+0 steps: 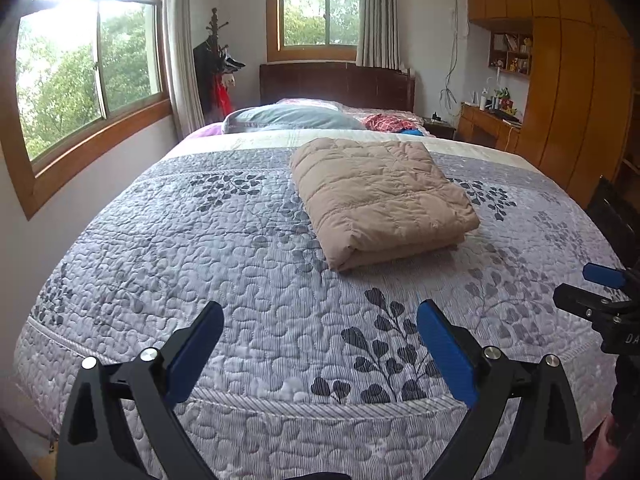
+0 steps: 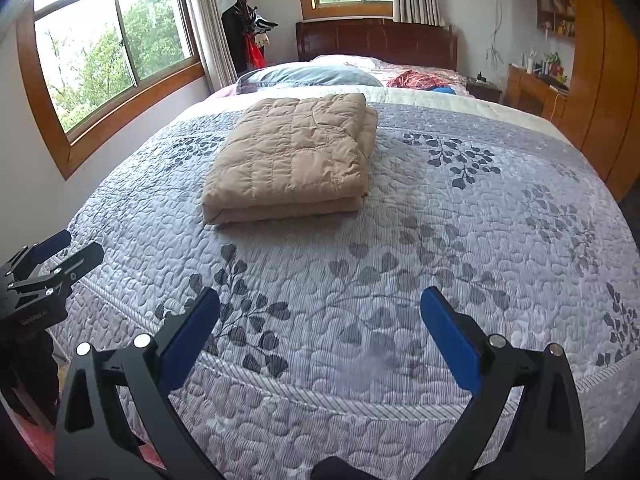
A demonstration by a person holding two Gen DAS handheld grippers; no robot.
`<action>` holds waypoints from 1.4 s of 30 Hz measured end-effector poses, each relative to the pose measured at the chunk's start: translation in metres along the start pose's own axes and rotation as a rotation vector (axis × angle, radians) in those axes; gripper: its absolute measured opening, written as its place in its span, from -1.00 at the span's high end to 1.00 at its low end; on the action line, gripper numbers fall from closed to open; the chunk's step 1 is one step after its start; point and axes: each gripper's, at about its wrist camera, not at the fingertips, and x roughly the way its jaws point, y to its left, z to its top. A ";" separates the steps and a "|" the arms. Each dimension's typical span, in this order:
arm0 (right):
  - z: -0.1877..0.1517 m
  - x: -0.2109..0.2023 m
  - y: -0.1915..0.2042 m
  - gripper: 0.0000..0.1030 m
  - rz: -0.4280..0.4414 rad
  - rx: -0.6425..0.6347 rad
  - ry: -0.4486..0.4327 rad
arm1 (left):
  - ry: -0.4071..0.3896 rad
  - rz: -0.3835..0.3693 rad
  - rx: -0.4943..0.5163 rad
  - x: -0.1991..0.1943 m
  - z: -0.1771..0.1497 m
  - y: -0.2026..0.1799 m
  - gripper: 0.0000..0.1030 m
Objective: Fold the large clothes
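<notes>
Blue-padded black left gripper [image 1: 320,340] hangs wide open and holds nothing, low over the grey leaf-print quilted bedspread [image 1: 240,260]. Farther up lies the tan puffy quilted coat [image 1: 380,196], folded flat, so the job looks done.

Blue-padded black right gripper [image 2: 320,320] gapes empty too. Coat sleeves are tucked away, hidden.

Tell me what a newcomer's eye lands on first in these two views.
First, the folded tan quilted garment lying in a neat stack on the grey leaf-print bedspread, toward the middle of the bed. Next, the blue-padded left gripper and right gripper, both open and empty, above the near edge of the bed. Behind, bright wood-framed windows glare on the left wall.
</notes>
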 end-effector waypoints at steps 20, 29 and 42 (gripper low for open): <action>-0.009 -0.008 0.000 -0.94 -0.004 0.005 -0.002 | -0.012 -0.008 0.014 -0.015 -0.008 -0.004 -0.90; -0.008 -0.007 0.000 -0.94 0.000 0.003 -0.003 | -0.009 -0.010 0.015 -0.014 -0.009 -0.004 -0.90; -0.007 -0.003 -0.002 -0.94 0.010 -0.001 0.006 | -0.007 -0.009 0.014 -0.013 -0.010 -0.004 -0.90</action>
